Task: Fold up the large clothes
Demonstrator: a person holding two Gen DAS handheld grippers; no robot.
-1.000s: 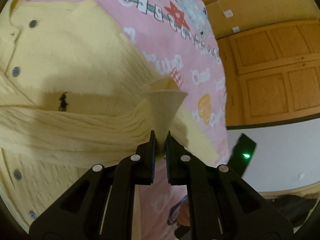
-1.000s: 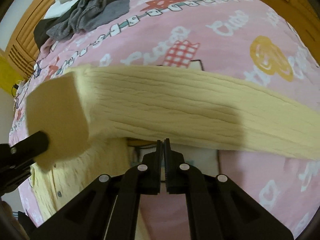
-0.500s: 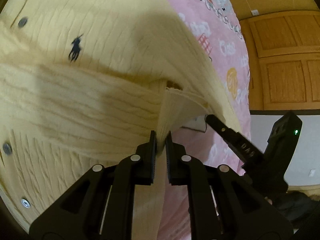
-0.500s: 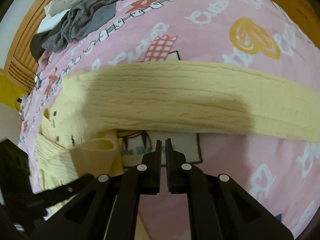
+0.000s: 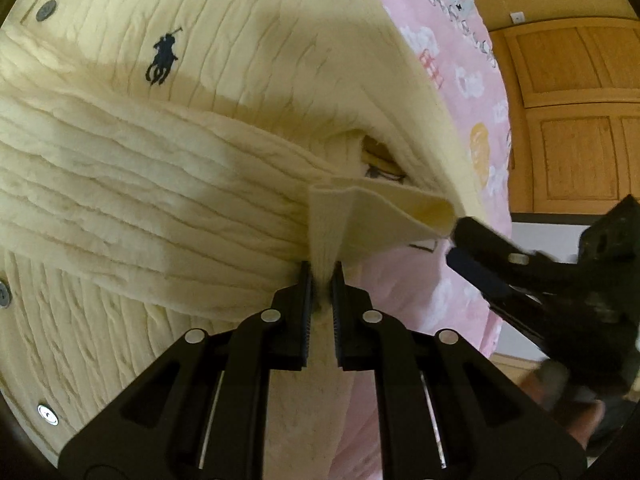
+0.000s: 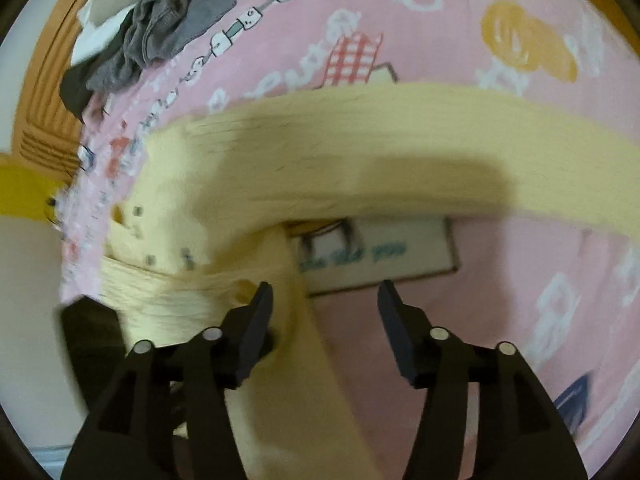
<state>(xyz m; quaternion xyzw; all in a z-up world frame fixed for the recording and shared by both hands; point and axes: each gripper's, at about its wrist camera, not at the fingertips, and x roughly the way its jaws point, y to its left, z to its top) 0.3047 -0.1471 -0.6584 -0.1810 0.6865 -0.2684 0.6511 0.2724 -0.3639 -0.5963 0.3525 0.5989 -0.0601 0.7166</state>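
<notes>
The yellow cable-knit cardigan (image 5: 168, 184) lies spread on the pink printed bedsheet (image 6: 460, 32), one sleeve (image 5: 152, 208) drawn across its front. The left hand-held gripper (image 5: 321, 280) is clamped narrow on the ribbed cuff (image 5: 326, 220), low over the cardigan. Further right, the right hand-held gripper (image 6: 325, 294) has just been opening and stands wide; the cuff's free edge lies by its left finger but is not pinched. To do this step well, I judge the right should close on that loose edge so both hold the cuff flat, then lay it square on the cardigan's front without dragging the knit. A heap of grey clothes (image 6: 160, 32) sits well apart.
</notes>
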